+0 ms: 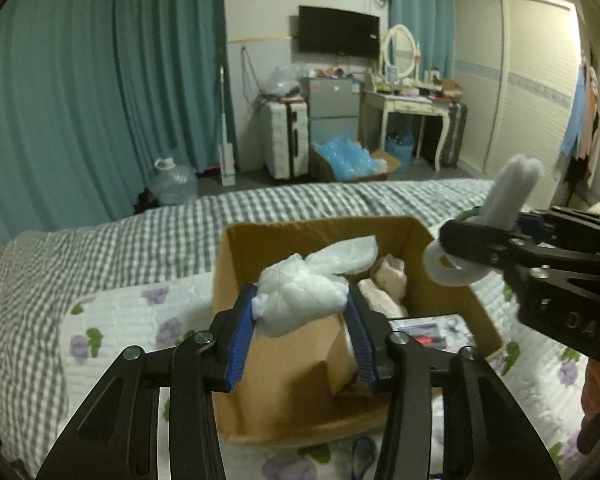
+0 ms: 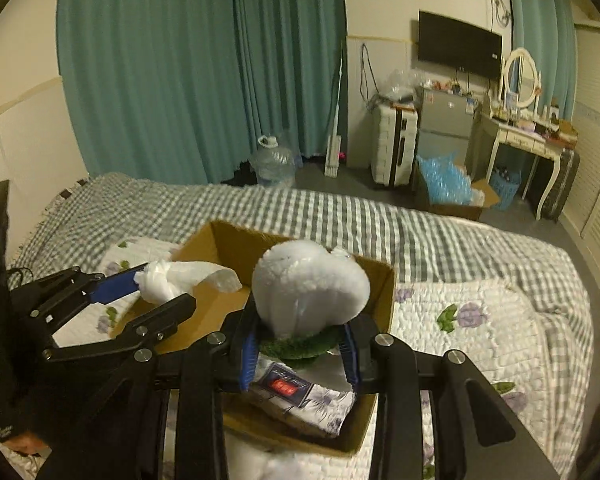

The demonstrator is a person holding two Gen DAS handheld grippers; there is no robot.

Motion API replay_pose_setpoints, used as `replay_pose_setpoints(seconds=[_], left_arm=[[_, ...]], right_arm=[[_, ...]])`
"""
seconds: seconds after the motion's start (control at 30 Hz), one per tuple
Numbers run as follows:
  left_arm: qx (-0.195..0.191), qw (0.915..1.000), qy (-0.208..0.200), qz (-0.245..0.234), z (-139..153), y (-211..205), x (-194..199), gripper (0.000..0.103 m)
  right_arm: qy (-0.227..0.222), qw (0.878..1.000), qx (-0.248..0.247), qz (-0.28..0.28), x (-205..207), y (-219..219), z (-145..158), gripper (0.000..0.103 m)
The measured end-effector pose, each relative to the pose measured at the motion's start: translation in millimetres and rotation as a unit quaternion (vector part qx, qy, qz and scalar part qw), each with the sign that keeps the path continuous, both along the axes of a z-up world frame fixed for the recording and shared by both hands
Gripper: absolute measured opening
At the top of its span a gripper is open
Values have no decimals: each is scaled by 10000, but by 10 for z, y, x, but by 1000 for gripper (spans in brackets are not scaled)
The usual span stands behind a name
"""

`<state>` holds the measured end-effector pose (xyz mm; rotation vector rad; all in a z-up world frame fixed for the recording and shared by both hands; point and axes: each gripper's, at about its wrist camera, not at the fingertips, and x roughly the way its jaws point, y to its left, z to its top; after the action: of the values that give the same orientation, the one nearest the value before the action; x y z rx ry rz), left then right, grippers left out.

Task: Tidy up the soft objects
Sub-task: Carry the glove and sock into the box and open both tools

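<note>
Above the cardboard box on the bed, left gripper pinches a white plastic bag, poised for dropping in. Right view: right gripper clamps a white plush toy over the box's near edge.

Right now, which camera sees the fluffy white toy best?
The right wrist view: the fluffy white toy fills its middle, gripped between the right gripper fingers. The left wrist view shows it small, sideways, near the edge.

Each fisheye camera sits just behind its own tongs, tilted down over the cardboard box on the bed. Both face 12 o'clock toward the television. They share box, bed and far wall, the left view seeing the right tongs at 3 o'clock, the right view the left tongs at 9.
</note>
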<state>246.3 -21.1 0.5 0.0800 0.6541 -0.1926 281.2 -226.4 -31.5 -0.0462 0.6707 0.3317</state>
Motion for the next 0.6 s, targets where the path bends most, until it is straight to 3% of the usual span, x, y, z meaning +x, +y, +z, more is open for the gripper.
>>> replay_pose_setpoints(seconds=[0.07,0.2,0.37,0.4,0.43,0.5,0.6], left_arm=[[103,9999,-5,-47,-88,-76,55,47],[296,9996,4,-28,-218,-153,151,65],[161,9998,43,148,-266,-69,218,77],[136,9998,26,173,-254,-52,220,80],[124,9997,4,192,-234,-58,217,82],[61,9997,-40,241,-179,-43,201,82],[-137,9997,-61,183,-88,-30,142,82]], right_arm=[[68,10000,13,-11,110,-42,-112,33],[170,9999,-4,-33,301,-40,-296,33],[226,9997,63,-91,448,-21,-318,39],[236,9997,73,-89,471,-11,-300,47],[213,9997,77,-103,474,-3,-275,61],[83,9997,74,-209,452,-14,-205,74],[52,9996,63,-284,389,-49,-107,76]])
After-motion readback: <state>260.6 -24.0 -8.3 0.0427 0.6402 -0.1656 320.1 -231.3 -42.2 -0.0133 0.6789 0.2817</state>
